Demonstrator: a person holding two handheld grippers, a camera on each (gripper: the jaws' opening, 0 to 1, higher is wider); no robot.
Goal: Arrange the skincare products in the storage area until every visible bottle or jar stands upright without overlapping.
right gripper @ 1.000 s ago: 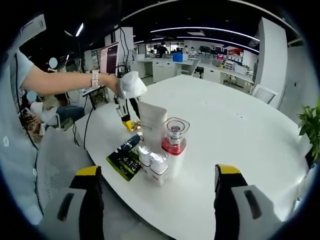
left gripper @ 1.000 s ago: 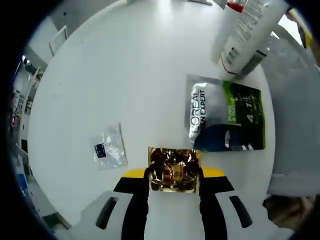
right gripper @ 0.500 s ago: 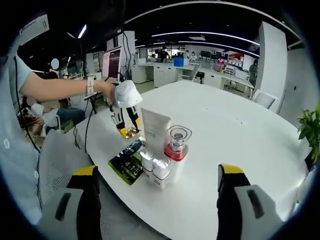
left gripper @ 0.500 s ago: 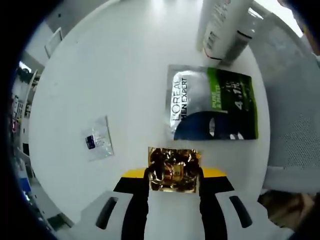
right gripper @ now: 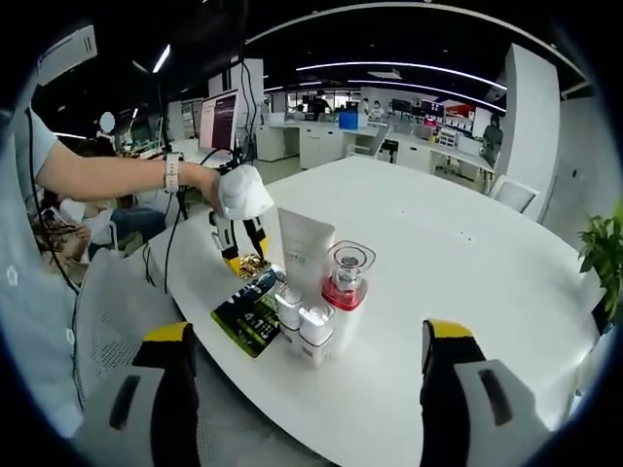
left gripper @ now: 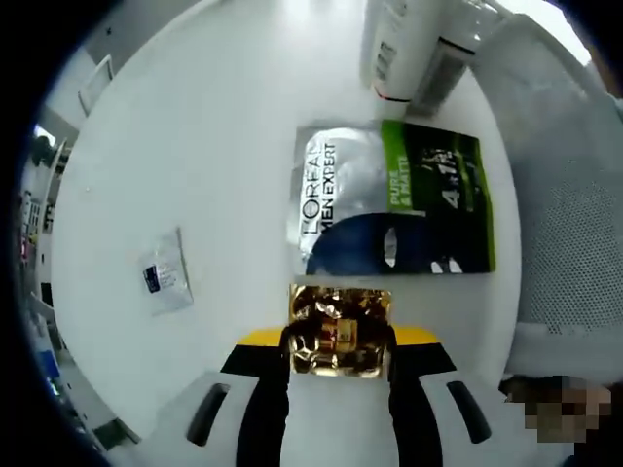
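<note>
- Left gripper (left gripper: 338,342) stays clamped on the gold sachet (left gripper: 340,329), now carried closer to the green-and-silver mask packet (left gripper: 394,211) on the white table (left gripper: 224,146).
- Right gripper (right gripper: 307,379) hangs with jaws spread wide, nothing held, facing the upright tube (right gripper: 306,255) and pump bottle (right gripper: 346,282).

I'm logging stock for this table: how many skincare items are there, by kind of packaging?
Flat sachets: 3 (green and silver L'Oreal sachet, gold foil sachet in the left gripper, small clear sachet)
White squeeze tube: 1
Clear bottle with red collar: 1
Small white jars: 2
Total: 7
</note>
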